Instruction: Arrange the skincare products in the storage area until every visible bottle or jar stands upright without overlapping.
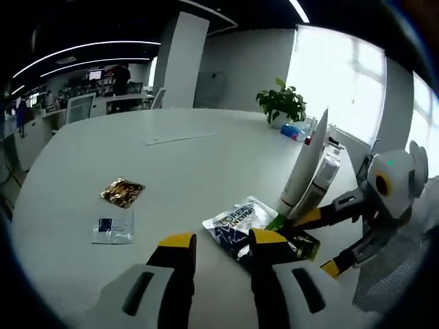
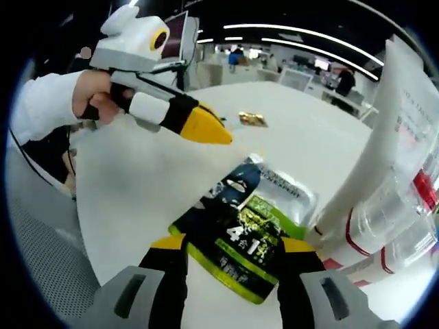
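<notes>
While both tools [image 1: 221,247] [image 2: 233,252] gaped unclenched, we saw sachets [image 1: 240,223] lying beside upright tubes [image 1: 305,168] on the counter [image 1: 178,164].

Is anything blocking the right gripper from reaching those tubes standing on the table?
Nothing upright blocks it, but flat sachets lie between the right gripper and the tubes, which stand just right of its open jaws. The left gripper hovers farther off, out of the way.

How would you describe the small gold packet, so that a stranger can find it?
Start from the round white table. On its open part lies a crinkled shiny gold foil packet, just beyond a flat white sachet with a dark blue label. No other packet is gold.
</notes>
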`<state>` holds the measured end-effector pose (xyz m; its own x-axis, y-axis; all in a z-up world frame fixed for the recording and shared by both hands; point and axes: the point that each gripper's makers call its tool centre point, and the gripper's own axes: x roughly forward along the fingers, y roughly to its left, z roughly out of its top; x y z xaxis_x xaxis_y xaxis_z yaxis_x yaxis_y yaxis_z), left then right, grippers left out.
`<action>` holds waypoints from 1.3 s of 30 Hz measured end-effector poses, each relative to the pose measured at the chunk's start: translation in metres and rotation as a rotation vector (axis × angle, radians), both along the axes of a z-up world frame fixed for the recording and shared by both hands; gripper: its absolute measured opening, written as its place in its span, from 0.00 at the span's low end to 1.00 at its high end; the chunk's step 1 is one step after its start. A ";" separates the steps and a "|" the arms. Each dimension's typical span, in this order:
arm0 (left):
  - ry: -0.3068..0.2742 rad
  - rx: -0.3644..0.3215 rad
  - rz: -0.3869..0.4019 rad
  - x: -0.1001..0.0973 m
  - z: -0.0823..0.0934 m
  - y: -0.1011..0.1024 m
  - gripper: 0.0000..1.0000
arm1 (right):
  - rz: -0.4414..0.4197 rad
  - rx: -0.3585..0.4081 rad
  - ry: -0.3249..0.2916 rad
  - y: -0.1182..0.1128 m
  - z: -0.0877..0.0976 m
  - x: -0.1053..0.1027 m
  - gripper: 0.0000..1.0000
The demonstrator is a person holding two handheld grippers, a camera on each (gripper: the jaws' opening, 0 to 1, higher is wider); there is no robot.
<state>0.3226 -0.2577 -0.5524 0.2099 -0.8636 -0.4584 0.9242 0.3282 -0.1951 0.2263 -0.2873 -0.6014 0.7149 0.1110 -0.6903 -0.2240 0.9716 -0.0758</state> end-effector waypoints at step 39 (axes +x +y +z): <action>-0.021 -0.005 -0.032 -0.059 0.050 0.070 0.79 | 0.105 0.044 -0.198 0.030 0.065 0.005 0.99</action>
<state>0.2634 -0.1874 -0.5026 0.1912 -0.8725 -0.4496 0.9381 0.2972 -0.1777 0.2317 -0.2568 -0.5362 0.8191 0.2189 -0.5303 -0.3089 0.9472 -0.0862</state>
